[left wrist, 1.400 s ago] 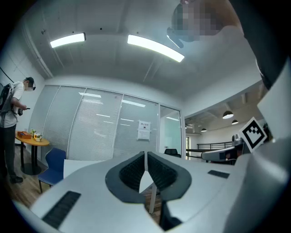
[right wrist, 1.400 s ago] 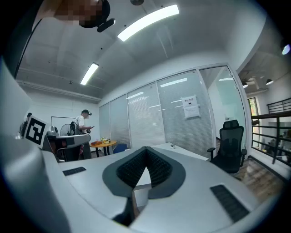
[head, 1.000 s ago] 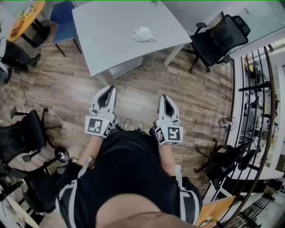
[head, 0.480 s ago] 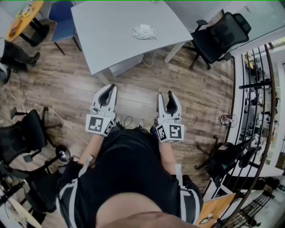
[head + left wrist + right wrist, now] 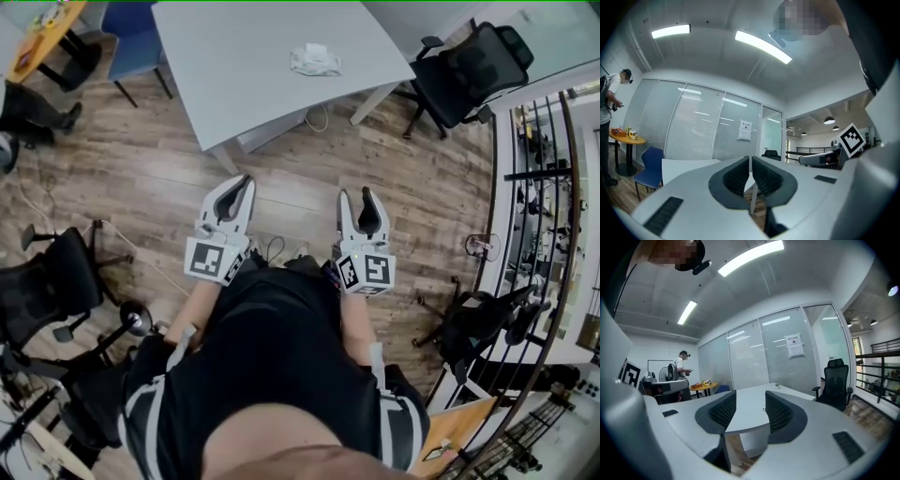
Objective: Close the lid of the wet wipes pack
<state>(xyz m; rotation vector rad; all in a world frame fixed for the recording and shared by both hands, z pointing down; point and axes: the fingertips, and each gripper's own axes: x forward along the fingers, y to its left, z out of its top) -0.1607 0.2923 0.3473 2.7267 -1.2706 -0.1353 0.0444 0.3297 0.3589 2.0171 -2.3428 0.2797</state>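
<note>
— Wood floor (image 5: 131,178) is all around, and a grey table (image 5: 234,84) stands ahead. Where is the wet wipes pack (image 5: 315,60)?

— It lies on the table, over on the right part. It looks too small from here to tell if the lid is up.

— Are the tools close to it?

— No. Both are held out over the floor, well apart from the pack. The pack is straight ahead and up on the table, between the two tools but a bit more to the right.

— So which one is nearer?

— I think the right tool (image 5: 359,195). Its jaws have just been opening. They stand wide apart and nothing is between them.

— And the left tool (image 5: 244,180)?

— Its jaws are pressed together, with nothing in them.

— What comes next, do you think?

— Both tools need to go forward to the table first. Nothing touches the pack yet.
</note>
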